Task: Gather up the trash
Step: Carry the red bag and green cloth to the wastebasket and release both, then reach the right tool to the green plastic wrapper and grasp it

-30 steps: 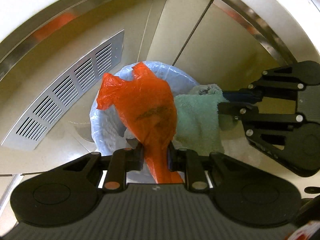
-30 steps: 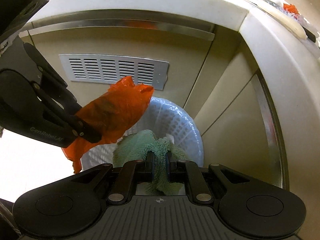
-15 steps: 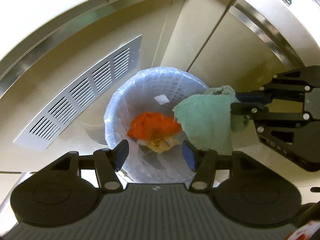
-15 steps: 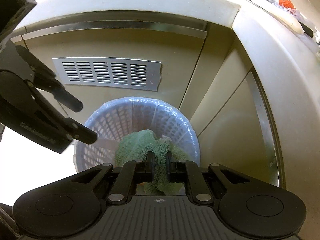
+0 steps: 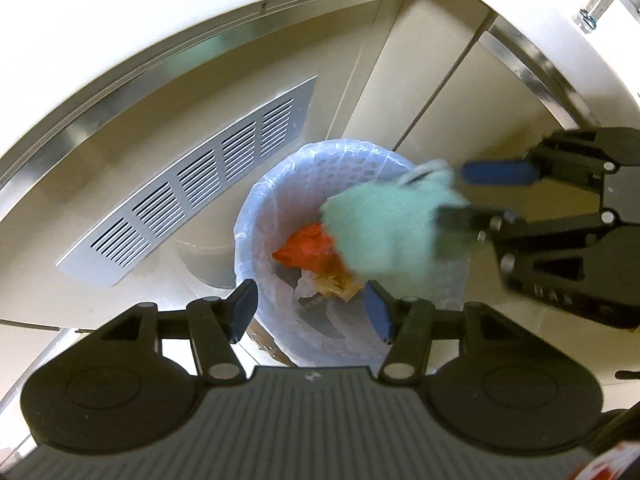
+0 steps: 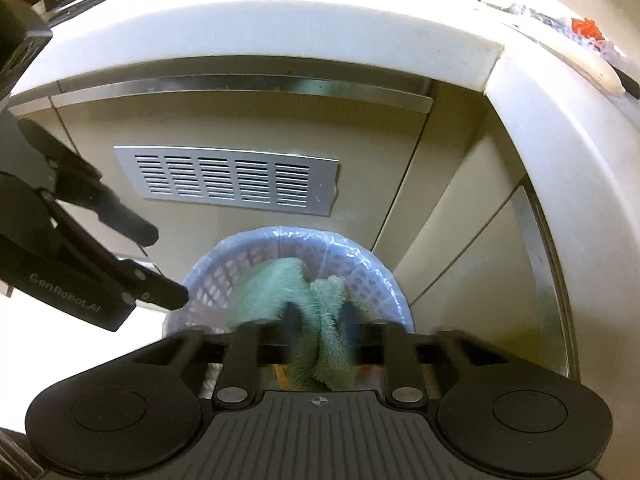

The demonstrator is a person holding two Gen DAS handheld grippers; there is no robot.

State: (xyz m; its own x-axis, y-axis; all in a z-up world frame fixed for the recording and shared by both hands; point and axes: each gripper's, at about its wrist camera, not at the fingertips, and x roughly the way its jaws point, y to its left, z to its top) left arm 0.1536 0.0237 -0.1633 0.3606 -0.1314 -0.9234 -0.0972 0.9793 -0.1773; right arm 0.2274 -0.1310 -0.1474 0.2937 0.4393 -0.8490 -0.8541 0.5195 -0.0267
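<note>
While the right gripper (image 6: 318, 330) hangs over the bin (image 6: 360, 258), its jaws look parted around a green cloth (image 6: 320, 320); motion blur hides whether they still touch it. Cloth sits directly above the bin's right half, partly below the rim in the right wrist view, long axis running downward. Judgement: only release or drop remains; right gripper is nearer.

Left gripper (image 5: 310, 312): jaws spread wide, holding nothing, above the bin's near rim.

Inside the bin: orange bag (image 5: 306, 244), crumpled, thin, glossy, beside tan scraps.

Bin: round plastic lattice, lined with a clear film. Cloth: fluffy, limp. A metal vent grille (image 5: 200, 200) is mounted on the cabinet behind the bin.
</note>
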